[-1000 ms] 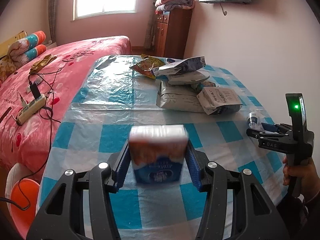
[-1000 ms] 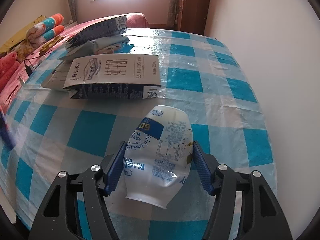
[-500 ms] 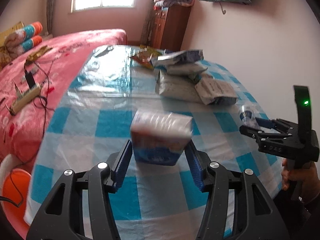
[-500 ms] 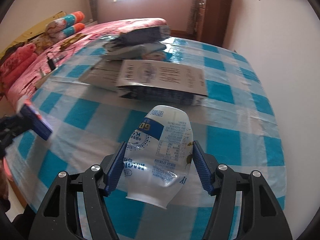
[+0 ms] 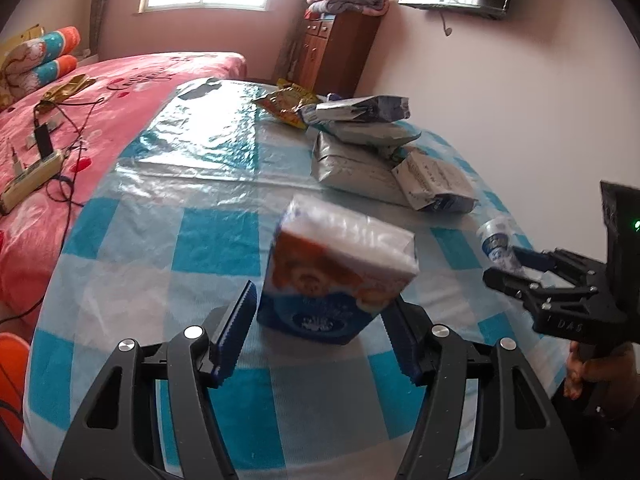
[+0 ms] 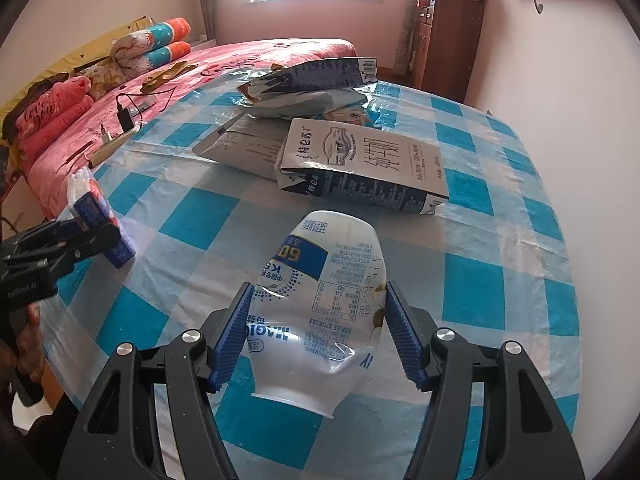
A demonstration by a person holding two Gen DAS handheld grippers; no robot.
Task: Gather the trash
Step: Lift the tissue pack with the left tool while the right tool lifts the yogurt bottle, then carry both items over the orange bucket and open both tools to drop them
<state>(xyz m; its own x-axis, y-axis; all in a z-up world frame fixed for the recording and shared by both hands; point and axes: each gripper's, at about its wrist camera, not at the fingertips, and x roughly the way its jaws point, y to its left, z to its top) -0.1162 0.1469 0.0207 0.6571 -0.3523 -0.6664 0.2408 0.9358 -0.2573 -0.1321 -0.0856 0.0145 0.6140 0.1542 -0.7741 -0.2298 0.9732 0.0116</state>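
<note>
A pack of tissues [image 5: 336,276], white and orange above and blue below, rests tilted on the checked tablecloth [image 5: 208,240] between the fingers of my left gripper [image 5: 320,336]. Those jaws are opening, and a gap shows between the left pad and the pack. The right wrist view shows the same pack [image 6: 96,216] at the far left with the left gripper [image 6: 60,240] around it. My right gripper [image 6: 320,336] is shut on a crushed white plastic bottle [image 6: 320,296] with a blue label, held above the table. That bottle [image 5: 496,236] and the right gripper [image 5: 532,276] appear at the right edge of the left wrist view.
Flattened milk cartons and snack bags lie piled [image 6: 320,128] at the back of the table. A pink bed [image 5: 100,92] with a power strip [image 5: 28,180] and cables runs along the left. Something orange [image 5: 12,372] sits on the floor at lower left. A wooden cabinet [image 5: 336,52] stands behind.
The left jaws have spread off the tissue pack, which sank lower and now leans on the table. The right gripper swung leftward, with the crushed bottle still clamped.
</note>
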